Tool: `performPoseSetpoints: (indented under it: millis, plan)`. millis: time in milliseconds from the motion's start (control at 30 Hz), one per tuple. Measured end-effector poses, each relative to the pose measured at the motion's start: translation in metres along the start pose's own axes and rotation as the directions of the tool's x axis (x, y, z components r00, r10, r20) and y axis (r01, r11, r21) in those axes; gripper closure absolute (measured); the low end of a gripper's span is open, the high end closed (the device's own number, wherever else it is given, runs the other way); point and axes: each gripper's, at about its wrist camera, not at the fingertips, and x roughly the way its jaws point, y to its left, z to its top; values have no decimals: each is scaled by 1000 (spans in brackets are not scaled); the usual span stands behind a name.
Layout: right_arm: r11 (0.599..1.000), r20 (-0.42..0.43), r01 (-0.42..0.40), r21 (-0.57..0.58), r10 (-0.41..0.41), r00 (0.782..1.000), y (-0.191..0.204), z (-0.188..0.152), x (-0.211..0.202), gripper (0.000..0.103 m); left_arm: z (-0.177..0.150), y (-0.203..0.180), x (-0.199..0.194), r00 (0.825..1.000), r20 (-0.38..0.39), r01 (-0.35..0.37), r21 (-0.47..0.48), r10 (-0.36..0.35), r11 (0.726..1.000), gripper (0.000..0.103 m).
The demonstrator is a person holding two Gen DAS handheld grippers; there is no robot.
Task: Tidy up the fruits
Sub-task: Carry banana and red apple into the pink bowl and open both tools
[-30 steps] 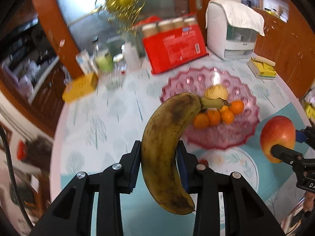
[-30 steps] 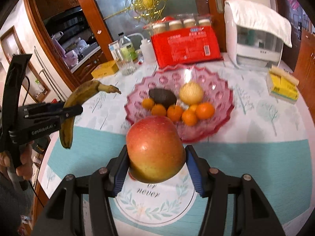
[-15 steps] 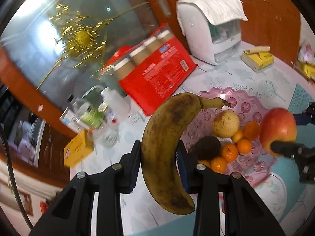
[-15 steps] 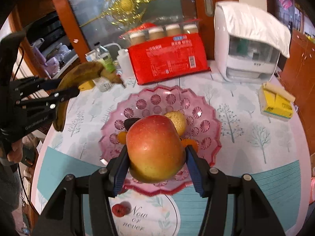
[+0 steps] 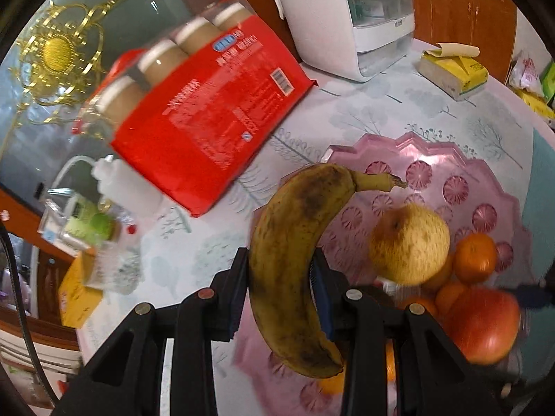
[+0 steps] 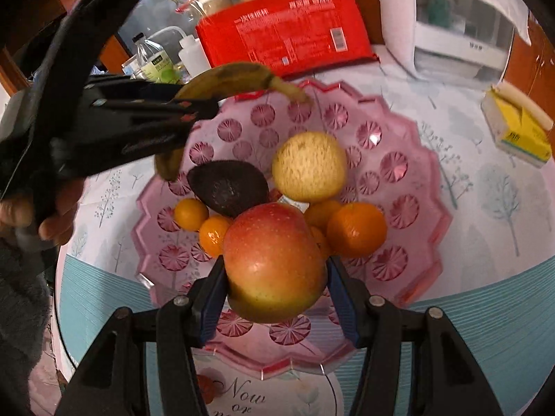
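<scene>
Both grippers are now hanging over the pink bowl, having come in and down from the teal mat side; a second ago the bowl was well ahead of them.

Right gripper is clamping the red-yellow apple, pads pressing on both sides, apple sitting above the near half of the bowl. Can't tell if it is touching the fruit below.

Left gripper is clamping the spotted banana mid-length, stem pointing away toward the bowl's far rim. In the right wrist view the banana is hanging over the bowl's left edge, with a hand gripping the tool handle.

Lying in the bowl: dark avocado, yellow pear-like fruit, one larger orange, several small oranges bunching around the apple.

Beyond the bowl on the tree-print tablecloth: red package of jars, white appliance under a cloth, yellow tissue pack to the right, squeeze bottle and green-label bottle to the left.
</scene>
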Motion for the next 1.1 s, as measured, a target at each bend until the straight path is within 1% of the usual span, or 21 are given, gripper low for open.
performPoseSetpoints:
  millis: [100,267,333,433,533,567,633,667,700,800,867,900,1000,1100]
  plan:
    - [1000,6,10,-9,-10,1000,3,0,0,47,5,-6,16,999,-13,33,-7,-33,999,70]
    - [1000,13,15,1,-15,1000,3,-3,0,46,5,-16,35,997,-37,65,-5,-65,998,70]
    - [1000,15,20,-1,-20,1000,4,-4,0,46,4,-16,37,997,-32,64,-11,-64,998,70]
    - [1000,11,31,-3,-31,999,6,-4,1,46,2,-11,38,995,-36,95,-36,-96,995,69]
    - [999,-1,33,-1,-33,999,8,-6,3,45,0,-6,37,993,-44,106,-64,-109,992,68]
    - [999,-2,34,-2,-34,999,9,-6,3,45,0,-5,35,993,-43,110,-69,-113,992,66]
    - [999,-7,35,-4,-35,999,9,-6,4,45,-2,-4,30,992,-32,122,-79,-125,989,57]
    - [999,-10,33,-3,-33,999,8,-6,4,45,-3,-4,26,992,-26,122,-81,-124,989,50]
    - [999,-13,32,-3,-32,999,8,-6,5,45,-4,-5,21,992,-16,125,-83,-127,989,45]
    - [1000,-14,24,2,-24,1000,7,-8,2,45,-7,-9,8,991,-1,135,-73,-136,988,43]
    - [1000,6,14,2,-14,1000,7,-9,-3,45,-8,-12,0,991,4,137,-67,-137,988,42]
    - [1000,19,14,0,-14,1000,8,-9,-7,45,-11,-13,-5,991,5,134,-68,-134,989,39]
    - [1000,56,27,-12,-27,998,11,-9,-18,45,-15,-12,-14,991,6,131,-87,-131,988,38]
    - [999,74,34,-12,-33,997,11,-9,-27,45,-22,-8,-26,991,6,133,-124,-133,983,38]
